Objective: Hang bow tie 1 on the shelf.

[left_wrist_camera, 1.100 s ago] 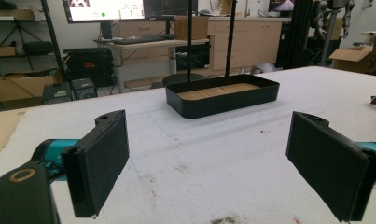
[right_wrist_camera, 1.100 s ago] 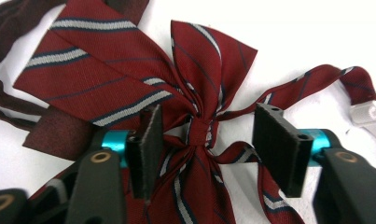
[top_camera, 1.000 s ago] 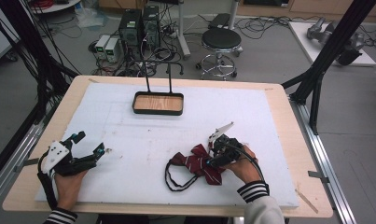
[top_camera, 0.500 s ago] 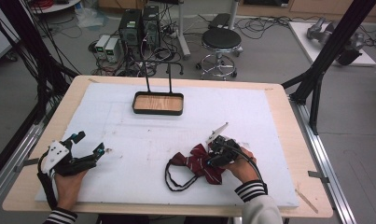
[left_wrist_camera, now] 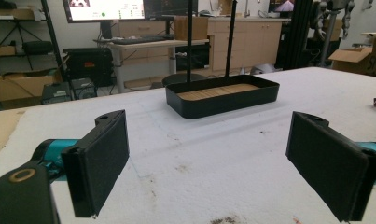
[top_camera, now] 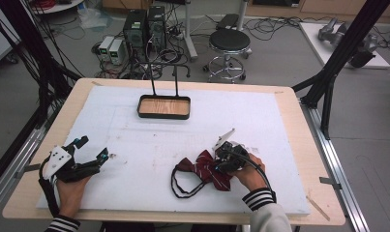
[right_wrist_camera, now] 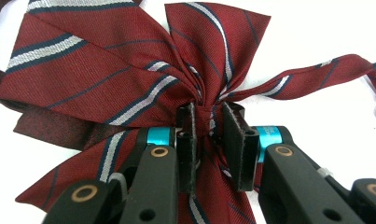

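Bow tie: dark red cloth, diagonal stripes of white edged in navy; black neck strap looped at its 8 o'clock. Right gripper: black jaws, turquoise collars, brass-coloured rings on the arms. Left gripper, at the bow tie's 9 o'clock: black with turquoise tips, white plate on top. Tray, at 12 o'clock on the table: black rim, light wood floor. Table cover: white, over a pale wood edge. Sleeves: black-and-white stripes.
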`<state>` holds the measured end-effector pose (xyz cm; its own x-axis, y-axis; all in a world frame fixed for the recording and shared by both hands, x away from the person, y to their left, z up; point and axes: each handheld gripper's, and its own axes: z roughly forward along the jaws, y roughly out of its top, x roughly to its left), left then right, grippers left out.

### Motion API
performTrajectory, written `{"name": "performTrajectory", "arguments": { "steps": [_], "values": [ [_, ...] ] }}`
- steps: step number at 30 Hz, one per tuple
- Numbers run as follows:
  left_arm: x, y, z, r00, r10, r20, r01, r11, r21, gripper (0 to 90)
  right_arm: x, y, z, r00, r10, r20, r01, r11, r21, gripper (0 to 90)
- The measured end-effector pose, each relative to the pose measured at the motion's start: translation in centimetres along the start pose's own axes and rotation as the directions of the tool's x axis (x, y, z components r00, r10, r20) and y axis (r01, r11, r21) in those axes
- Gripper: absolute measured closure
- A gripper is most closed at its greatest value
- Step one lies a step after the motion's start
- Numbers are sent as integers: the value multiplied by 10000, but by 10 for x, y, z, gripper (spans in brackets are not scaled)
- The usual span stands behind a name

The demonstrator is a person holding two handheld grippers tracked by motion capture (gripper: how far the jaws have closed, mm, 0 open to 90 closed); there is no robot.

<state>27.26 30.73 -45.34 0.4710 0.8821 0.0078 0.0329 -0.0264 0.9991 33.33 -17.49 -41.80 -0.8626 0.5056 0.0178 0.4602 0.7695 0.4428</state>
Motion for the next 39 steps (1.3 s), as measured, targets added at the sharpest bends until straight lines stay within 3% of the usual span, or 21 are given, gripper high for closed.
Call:
{"name": "performTrajectory", "arguments": {
  "steps": [13,22,31,39],
  "values": [
    [0,0,0,10000,14,-15,-14,10000,-17,135,0,-2,-2,10000,80,54,-78,9991,-423,764],
    [0,0,0,10000,13,-16,-13,10000,-11,135,1,-2,-16,9979,61,643,43,9870,-1605,764],
    [0,0,0,10000,10,-20,-10,10000,-23,135,0,-3,-31,9904,581,1253,-201,9583,-2850,764],
    [0,0,0,10000,20,-15,-20,10000,-13,135,-3,-2,-43,9867,942,1324,-399,9302,-3649,763]
  ]
}}
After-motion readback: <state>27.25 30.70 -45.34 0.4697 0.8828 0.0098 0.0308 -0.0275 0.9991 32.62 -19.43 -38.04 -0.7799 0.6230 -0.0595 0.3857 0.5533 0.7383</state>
